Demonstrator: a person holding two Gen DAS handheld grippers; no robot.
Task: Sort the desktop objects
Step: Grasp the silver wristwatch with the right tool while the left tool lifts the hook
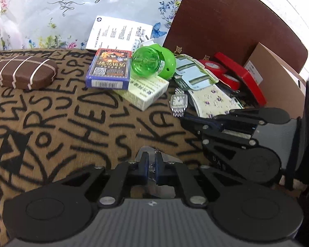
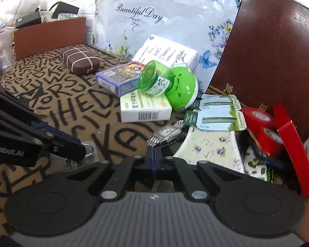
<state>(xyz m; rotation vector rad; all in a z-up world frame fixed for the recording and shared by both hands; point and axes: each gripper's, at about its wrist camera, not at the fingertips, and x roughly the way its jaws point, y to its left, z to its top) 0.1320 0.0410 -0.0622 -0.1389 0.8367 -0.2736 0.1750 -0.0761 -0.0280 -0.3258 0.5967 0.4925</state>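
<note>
**Q.** What does each claw hold?

**A.** The left claw (image 1: 152, 156) is clenched on a small clear packet (image 1: 167, 158), pinched near one edge just above the lettered cloth of the bench (image 1: 72, 113). The right claw (image 2: 154, 154) is also clenched, its tips just beside the lower strap end of the wristwatch (image 2: 166, 132). Whether it nips the strap or has closed on nothing cannot be told from either view.

**Q.** Where do the things to be sorted lie?

**A.** They lie heaped at the bench's right side. The watch rests flat at the near edge of the heap, next to a white carton (image 2: 145, 110). A green dome-shaped device (image 2: 169, 86) leans on that carton and on a blue card box (image 2: 118, 77). Red tape rolls (image 2: 257, 117) sit further right. A brown case (image 1: 23, 72) lies well apart to the left.

**Q.** How should these things handle?

**A.** The packet is probably very light, thin and slick, so a grip near the edge may let it twist or slide; a hold deeper in would be safer. The watch looks like metal, so dense for its size, with a limp link strap and a face that could scratch. It is best taken across the case sides, not by the strap.
</note>
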